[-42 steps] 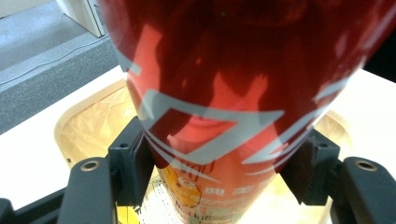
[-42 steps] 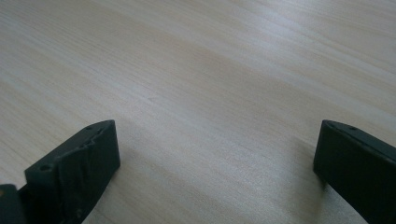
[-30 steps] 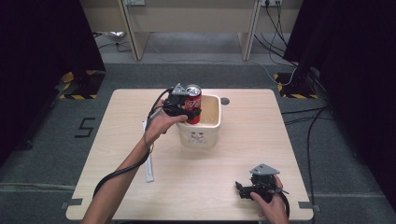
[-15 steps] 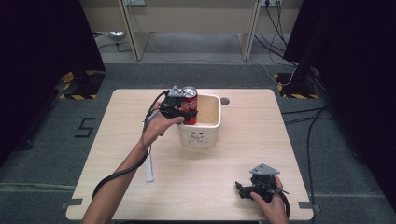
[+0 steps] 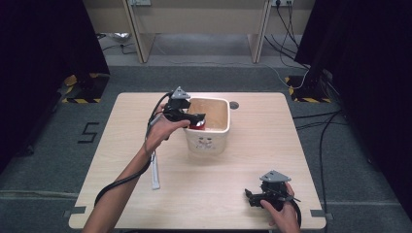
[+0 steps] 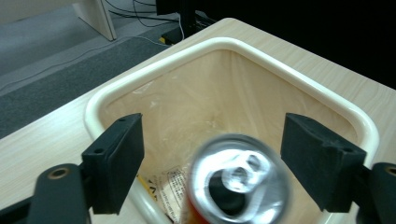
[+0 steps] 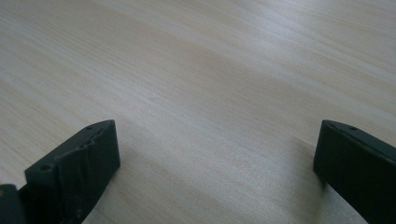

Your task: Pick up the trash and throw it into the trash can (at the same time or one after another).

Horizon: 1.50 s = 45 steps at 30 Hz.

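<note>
Red aluminium drink can (image 6: 238,184) with silver pull-tab top, blurred, inside the cream square plastic bin (image 5: 222,141), near its 9 o'clock wall in the high view (image 5: 197,125). Upright, top facing the left claw's camera, red side just visible below the rim. Between the two black pads (image 6: 116,158) of the left claw (image 6: 219,163), but clear of both, with open gaps on either side. Left claw (image 5: 192,118) spread wide, having just been opening, gripping nothing; hovering over the bin's 9 o'clock rim, held by the left hand (image 5: 163,131). Thin clear liner visible against the bin's inner walls, printed label at the bin's near wall by the can. Bin standing a little toward 12 o'clock from the centre of the light wooden surface (image 5: 243,170). White flat strip (image 5: 155,170) lying on the surface at about 8 o'clock from the bin, well apart from it. Right claw (image 5: 250,196) at 5 o'clock from the bin, near the surface's near edge, in the right hand (image 5: 282,213). Right claw (image 7: 215,172) wide open, empty, bare wood grain between its pads, low over the surface.
</note>
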### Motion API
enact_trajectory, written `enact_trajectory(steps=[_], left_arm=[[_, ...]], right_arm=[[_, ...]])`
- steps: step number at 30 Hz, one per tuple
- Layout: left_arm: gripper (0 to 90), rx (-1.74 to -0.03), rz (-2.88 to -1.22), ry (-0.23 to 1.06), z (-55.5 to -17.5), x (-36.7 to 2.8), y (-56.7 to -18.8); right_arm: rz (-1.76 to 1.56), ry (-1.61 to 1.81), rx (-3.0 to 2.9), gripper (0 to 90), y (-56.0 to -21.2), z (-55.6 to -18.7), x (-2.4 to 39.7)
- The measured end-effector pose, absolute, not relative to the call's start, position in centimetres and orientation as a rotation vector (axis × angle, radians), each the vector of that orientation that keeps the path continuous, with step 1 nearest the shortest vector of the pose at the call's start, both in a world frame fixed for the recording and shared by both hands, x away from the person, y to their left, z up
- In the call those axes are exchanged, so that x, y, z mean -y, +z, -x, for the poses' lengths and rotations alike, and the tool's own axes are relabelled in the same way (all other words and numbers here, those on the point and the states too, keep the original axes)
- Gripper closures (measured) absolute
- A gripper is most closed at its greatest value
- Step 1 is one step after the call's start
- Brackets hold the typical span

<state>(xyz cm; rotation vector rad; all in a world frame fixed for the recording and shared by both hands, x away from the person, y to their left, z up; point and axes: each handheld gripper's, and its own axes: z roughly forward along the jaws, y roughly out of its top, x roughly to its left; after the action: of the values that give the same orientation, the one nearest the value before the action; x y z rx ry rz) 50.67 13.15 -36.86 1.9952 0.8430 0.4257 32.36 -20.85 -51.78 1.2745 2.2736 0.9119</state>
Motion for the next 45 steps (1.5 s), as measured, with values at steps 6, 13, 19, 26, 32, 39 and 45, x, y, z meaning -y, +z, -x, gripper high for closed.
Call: enact_trajectory(steps=[6, 13, 19, 26, 32, 39, 45], left_arm=[[20.7, -0.84, -1.994, 0.427, -50.3, -13.5, -36.4], [20.9, -0.852, -1.986, 0.417, -49.8, -14.0, -35.9], [21.0, -0.856, -1.961, 0.427, -48.8, -15.8, -34.9], [21.4, -0.906, -1.935, 0.433, -47.7, -18.9, -34.9], [21.7, -0.933, -1.9, 0.401, -46.8, -21.1, -35.7], [21.9, -0.962, -1.903, 0.444, -45.6, -22.9, -36.4], [22.1, -1.011, -1.925, 0.434, -44.7, -24.0, -38.8]], right_arm=[[-1.272, 0.915, -2.271, 0.7, -51.8, -32.4, 20.8], [-1.272, 0.915, -2.271, 0.7, -51.8, -32.4, 20.8], [-1.275, 0.915, -2.271, 0.7, -51.8, -32.4, 20.8], [-1.274, 0.914, -2.271, 0.7, -51.8, -32.4, 20.8], [-1.275, 0.913, -2.271, 0.7, -51.8, -32.4, 20.8], [-1.276, 0.914, -2.27, 0.7, -51.8, -32.4, 20.8], [-1.276, 0.913, -2.269, 0.7, -51.8, -32.4, 20.8]])
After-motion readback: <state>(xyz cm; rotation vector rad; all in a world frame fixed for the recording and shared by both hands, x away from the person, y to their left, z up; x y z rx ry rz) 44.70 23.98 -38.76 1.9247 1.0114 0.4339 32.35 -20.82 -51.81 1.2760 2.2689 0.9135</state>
